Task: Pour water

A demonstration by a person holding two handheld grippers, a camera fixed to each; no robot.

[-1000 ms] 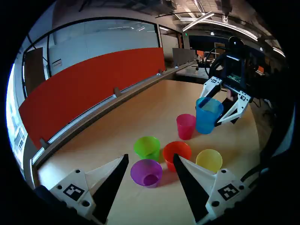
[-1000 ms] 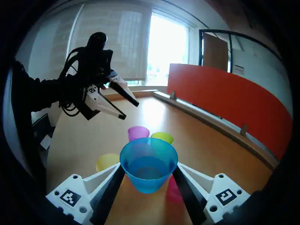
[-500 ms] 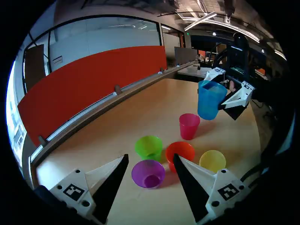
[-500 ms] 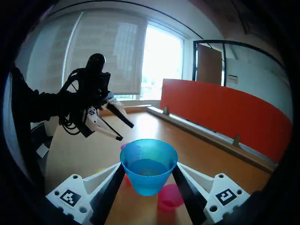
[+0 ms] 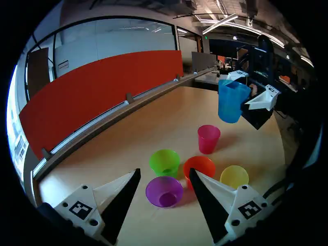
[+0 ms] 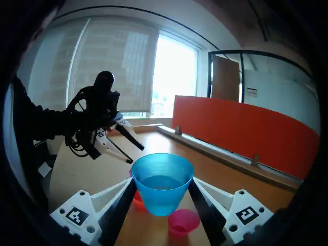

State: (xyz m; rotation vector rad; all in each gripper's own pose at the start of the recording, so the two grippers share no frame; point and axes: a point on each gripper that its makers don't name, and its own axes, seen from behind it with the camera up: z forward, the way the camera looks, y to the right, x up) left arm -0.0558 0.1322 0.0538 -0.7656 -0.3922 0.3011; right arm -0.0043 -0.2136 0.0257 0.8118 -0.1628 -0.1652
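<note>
blue cup (image 6: 162, 197) up, ready to pour
our right claw (image 6: 162, 183) pinches the cup upright so its water won't spill; we reckon the pink cup (image 6: 184, 220) just below the claw is the target. left claw (image 5: 164, 170) hangs spread, empty.

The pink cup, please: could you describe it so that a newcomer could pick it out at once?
On the long wooden table beside the orange partition stands a cluster of small plastic cups. The pink cup stands apart from them, nearest the blue cup held aloft; it is the only pink one.
</note>
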